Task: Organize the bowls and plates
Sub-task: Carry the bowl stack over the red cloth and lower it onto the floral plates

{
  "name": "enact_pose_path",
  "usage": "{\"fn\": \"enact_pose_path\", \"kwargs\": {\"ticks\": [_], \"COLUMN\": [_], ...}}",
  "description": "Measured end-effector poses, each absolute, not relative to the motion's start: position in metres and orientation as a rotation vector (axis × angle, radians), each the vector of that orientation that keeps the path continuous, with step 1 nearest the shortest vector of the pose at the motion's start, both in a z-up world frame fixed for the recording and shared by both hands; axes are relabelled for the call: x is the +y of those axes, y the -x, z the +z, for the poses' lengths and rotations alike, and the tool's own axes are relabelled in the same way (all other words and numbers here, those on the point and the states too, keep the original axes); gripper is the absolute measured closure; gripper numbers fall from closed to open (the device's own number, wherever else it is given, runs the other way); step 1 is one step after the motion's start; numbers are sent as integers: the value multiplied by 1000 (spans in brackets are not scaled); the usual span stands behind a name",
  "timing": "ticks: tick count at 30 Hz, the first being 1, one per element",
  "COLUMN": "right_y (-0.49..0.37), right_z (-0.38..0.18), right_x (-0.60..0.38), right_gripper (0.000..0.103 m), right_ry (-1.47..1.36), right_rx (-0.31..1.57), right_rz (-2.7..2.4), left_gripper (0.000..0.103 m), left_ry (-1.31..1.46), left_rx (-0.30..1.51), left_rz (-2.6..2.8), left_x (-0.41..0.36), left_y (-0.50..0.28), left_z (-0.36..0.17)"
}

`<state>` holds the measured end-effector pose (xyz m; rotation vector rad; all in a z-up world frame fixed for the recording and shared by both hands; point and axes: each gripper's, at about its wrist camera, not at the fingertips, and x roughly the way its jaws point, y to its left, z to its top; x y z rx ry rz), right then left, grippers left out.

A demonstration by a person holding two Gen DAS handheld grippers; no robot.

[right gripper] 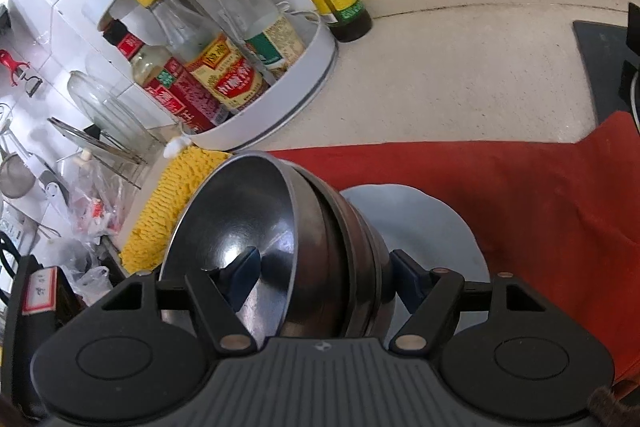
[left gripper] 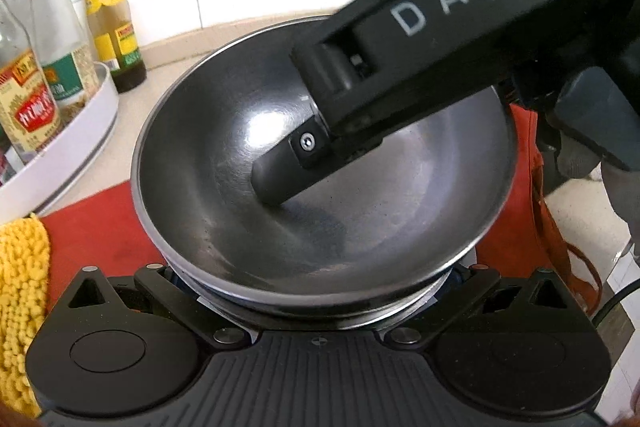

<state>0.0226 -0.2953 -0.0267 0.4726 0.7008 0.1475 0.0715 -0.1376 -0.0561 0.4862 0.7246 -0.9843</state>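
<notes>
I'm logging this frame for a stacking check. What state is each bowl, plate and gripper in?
Steel bowls: nested stack, tilted on its side.
Right gripper: one finger inside the top bowl, one outside the stack.
Left gripper: fingertips hidden under the bowl rim.
White plate: lying on the red cloth.

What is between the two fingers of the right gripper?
In the right wrist view, the right gripper has a stack of nested steel bowls between its fingers, one finger inside the top bowl.
</notes>
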Motion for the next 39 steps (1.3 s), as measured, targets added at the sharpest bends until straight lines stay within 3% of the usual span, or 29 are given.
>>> {"fn": "enact_pose_path", "kwargs": {"ticks": [21, 39], "right_y": [-1, 101], "right_z": [-24, -12], "right_x": [-295, -245], "right_gripper": [37, 37], "right_ry": [-408, -317], "right_rx": [638, 462], "right_rz": [101, -79], "left_gripper": [0, 0], "left_ry": [-496, -267], "left_rx": [677, 726], "left_rz": [-904, -742], "left_x": [-98, -44], "left_y": [-38, -39], "left_z": [-37, 5]}}
